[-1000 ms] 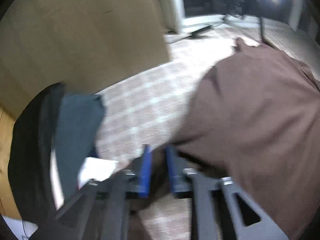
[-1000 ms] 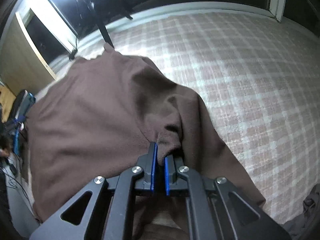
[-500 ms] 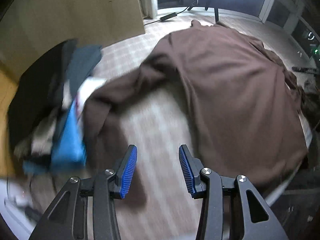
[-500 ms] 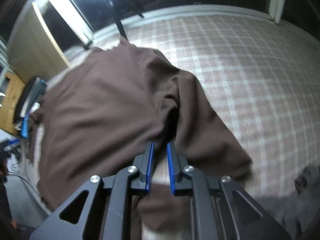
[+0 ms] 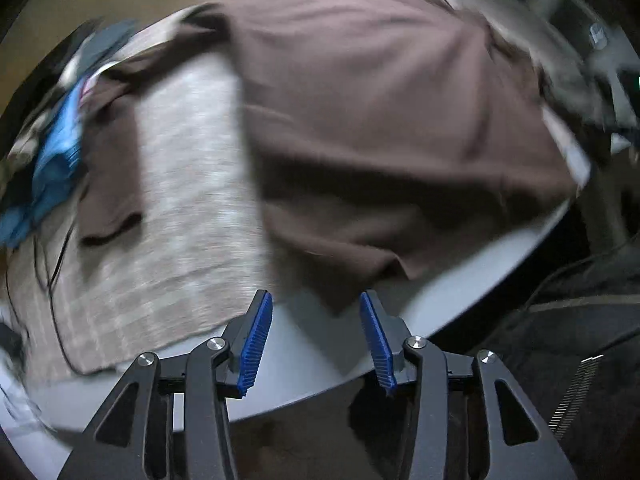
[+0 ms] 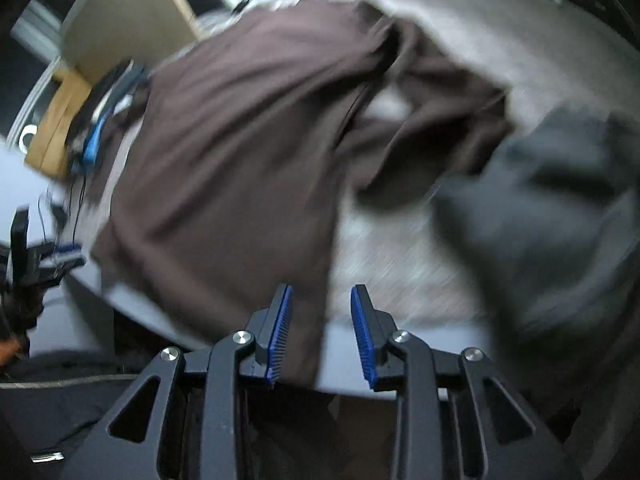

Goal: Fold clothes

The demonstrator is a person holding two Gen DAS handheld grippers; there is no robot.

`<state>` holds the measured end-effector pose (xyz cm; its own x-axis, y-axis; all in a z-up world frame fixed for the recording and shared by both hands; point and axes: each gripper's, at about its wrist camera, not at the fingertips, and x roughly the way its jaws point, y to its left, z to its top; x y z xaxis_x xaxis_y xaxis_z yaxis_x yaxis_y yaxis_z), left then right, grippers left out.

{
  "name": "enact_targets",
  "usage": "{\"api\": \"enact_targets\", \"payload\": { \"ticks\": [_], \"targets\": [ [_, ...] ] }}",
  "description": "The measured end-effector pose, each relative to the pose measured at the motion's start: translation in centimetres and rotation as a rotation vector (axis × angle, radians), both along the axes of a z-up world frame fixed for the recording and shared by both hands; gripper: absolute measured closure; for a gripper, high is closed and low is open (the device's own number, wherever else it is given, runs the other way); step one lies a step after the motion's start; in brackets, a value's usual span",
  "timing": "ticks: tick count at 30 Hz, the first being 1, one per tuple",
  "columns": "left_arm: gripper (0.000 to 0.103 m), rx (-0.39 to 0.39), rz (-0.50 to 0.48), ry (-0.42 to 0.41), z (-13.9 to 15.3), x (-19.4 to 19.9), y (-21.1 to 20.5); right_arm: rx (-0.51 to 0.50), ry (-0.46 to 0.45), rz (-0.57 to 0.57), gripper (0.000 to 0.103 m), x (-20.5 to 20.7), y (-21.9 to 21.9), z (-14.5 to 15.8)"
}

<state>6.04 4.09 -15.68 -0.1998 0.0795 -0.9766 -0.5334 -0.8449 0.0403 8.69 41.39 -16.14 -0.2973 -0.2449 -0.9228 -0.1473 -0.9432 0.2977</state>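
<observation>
Both tools gaping wide, gripping nothing: left tool (image 5: 316,338), right tool (image 6: 321,334). Brown garment (image 5: 380,100) is lying spread on table (image 5: 500,256), hem toward 12 o'clock of the pads.

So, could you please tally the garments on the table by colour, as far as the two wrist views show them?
Brown: 1, the brown shirt spread across the table.
Dark grey: 1, the grey garment crumpled on the right.
Blue: 1, a blue item in the blurred pile at the left; its kind is unclear.
Total: 3 that can be told apart.
</observation>
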Motion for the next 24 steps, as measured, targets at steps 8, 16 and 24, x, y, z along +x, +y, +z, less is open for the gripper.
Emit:
{"api": "enact_targets", "payload": {
  "ticks": [8,16,24],
  "targets": [
    [0.079,0.057,0.005,0.026,-2.5,-0.2,0.9,0.083,0.002,0.037,0.064,2.9,-4.3,-2.8],
    [0.101,0.143,0.01,0.071,2.2,0.9,-1.6,0.036,0.055,0.001,0.066,1.9,-4.8,-4.2],
    [0.101,0.156,-0.039,0.094,3.2,2.0,-2.4,-0.002,0.108,-0.122,0.097,4.5,-2.4,-0.4]
  ]
}}
